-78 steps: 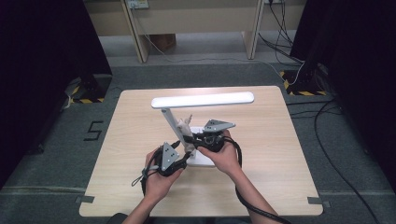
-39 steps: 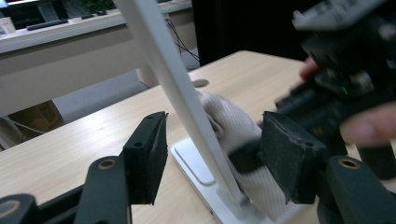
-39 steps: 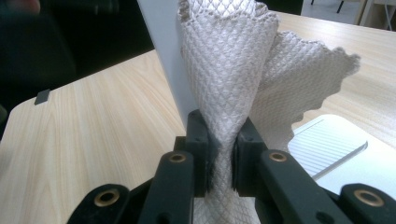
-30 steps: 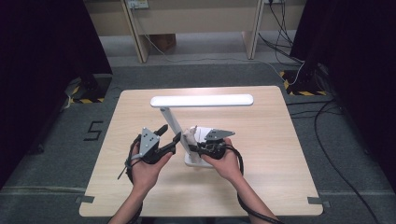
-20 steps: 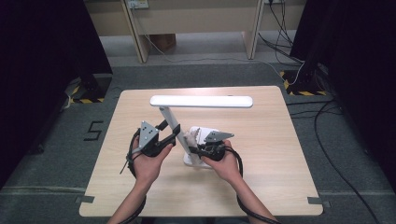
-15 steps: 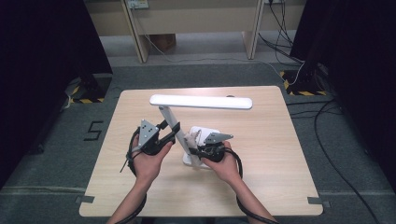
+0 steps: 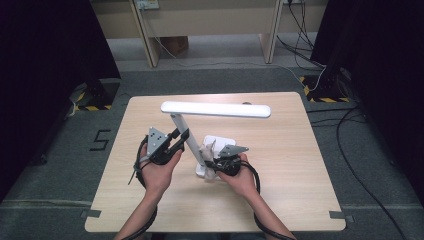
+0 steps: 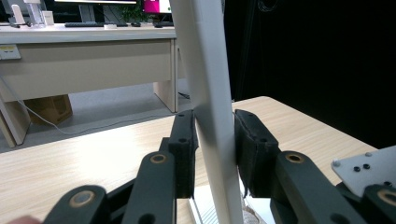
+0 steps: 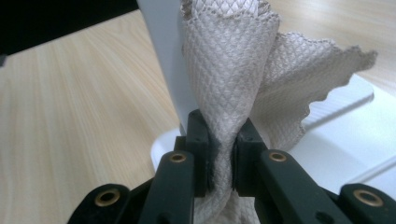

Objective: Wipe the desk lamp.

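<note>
The wooden tabletop (image 7: 300,150) carries a white desk lamp (image 7: 215,109), its long light bar level above and beyond both grippers. The lamp's slanted arm (image 8: 210,93) runs down from the bar to a flat white base (image 7: 220,145), which lies between the two grippers and just beyond the right one. The left gripper (image 7: 176,139) has just been closing its jaws on that arm; in the left gripper view the arm stands between the pads (image 8: 187,140), which sit against both its sides. The right gripper (image 7: 209,159) is clamped on a beige waffle-weave cloth (image 9: 233,70), pinched tight between its jaws, the bunched cloth rising against the foot of the lamp arm above the base.
</note>
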Demonstrator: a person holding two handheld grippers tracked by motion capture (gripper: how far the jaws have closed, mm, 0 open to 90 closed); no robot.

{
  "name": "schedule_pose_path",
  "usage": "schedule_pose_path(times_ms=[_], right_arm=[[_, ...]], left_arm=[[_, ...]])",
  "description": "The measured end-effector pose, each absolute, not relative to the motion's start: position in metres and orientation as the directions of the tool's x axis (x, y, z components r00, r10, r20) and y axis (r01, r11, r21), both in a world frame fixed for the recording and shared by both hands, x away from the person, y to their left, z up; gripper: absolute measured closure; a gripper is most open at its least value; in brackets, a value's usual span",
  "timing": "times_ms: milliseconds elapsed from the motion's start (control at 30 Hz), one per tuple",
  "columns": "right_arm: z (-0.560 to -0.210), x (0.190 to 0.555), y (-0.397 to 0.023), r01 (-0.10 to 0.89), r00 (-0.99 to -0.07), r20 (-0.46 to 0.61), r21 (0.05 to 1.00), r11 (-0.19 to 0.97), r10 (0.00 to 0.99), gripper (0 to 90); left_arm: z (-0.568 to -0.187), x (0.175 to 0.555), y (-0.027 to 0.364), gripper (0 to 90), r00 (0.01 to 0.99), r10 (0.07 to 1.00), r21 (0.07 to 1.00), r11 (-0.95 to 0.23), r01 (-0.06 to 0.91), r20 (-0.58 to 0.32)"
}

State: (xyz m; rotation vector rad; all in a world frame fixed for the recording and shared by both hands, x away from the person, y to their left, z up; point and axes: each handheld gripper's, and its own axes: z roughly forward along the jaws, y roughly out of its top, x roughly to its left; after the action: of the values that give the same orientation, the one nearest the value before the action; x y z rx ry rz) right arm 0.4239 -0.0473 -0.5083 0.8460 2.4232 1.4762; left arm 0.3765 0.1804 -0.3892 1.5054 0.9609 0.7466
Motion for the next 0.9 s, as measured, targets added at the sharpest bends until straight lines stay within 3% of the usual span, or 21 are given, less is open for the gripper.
schedule_pose_path(times_ms=[367, 600, 900], right_arm=[[-0.508, 0.421, -0.047, 0.371, -0.818, 0.103, 0.846, 0.382, 0.566, 80.9], [-0.493, 0.402, -0.038, 0.347, -0.862, 0.131, 0.857, 0.380, 0.490, 80.9], [-0.510, 0.399, -0.019, 0.383, -0.857, 0.155, 0.830, 0.405, 0.491, 80.8]], left_arm=[[-0.388, 0.375, 0.179, 69.9, 0.451, 0.891, 0.985, -0.028, 0.169, -0.052], [-0.388, 0.374, 0.177, 69.9, 0.439, 0.897, 0.986, -0.031, 0.166, -0.046], [-0.388, 0.371, 0.175, 70.2, 0.423, 0.906, 0.986, -0.039, 0.165, -0.035]])
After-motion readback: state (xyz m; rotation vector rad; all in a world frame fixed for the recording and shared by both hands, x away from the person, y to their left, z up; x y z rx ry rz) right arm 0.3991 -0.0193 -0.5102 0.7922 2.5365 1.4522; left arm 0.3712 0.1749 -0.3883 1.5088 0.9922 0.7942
